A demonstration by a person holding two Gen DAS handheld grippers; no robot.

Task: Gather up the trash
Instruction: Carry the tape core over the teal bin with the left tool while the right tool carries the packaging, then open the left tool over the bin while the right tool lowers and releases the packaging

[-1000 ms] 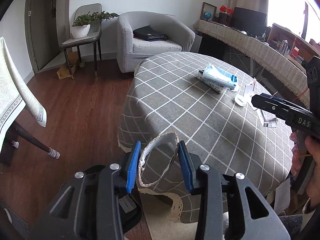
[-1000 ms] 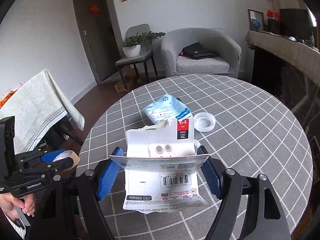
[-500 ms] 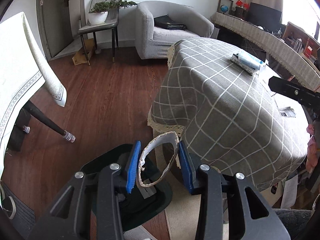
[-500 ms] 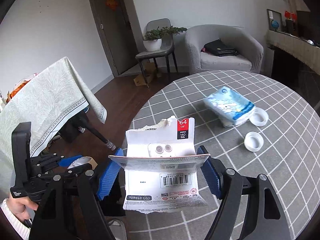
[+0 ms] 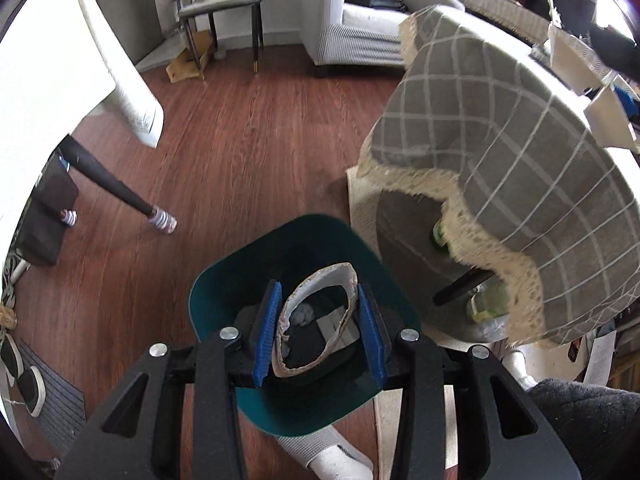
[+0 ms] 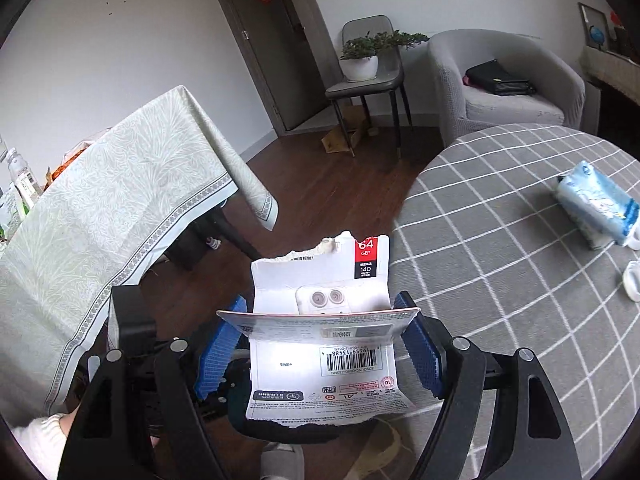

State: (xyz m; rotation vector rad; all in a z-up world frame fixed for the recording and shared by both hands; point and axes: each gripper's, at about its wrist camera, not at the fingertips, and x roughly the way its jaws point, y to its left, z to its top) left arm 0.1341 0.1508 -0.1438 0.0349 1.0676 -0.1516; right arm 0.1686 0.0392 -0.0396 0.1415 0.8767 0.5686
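Note:
My left gripper [image 5: 318, 334] is shut on a squashed cardboard tape ring [image 5: 347, 276], its blue pads pressing both sides. It points steeply down and holds the ring right over the mouth of a dark green bin [image 5: 224, 280] on the wood floor. Paper scraps lie in the bin's bottom. My right gripper [image 6: 320, 346] is shut on a torn white card package [image 6: 320, 364] with a red 64 GB label and a barcode. It hangs at the left edge of the round check-cloth table [image 6: 520, 280], with part of the bin [image 6: 240, 416] below it.
A blue tissue pack [image 6: 596, 204] and white lids [image 6: 632, 284] lie on the round table. A pale-clothed table [image 6: 112, 208] with a dark leg [image 5: 116, 192] stands left of the bin. A person's socked foot [image 5: 332, 456] is beside the bin. Armchair [image 6: 508, 84] and plant chair [image 6: 364, 72] stand behind.
Both grippers have swung left off the round table. The left one has sunk and tipped down until the ring hangs over the bin. Both still hold their trash.

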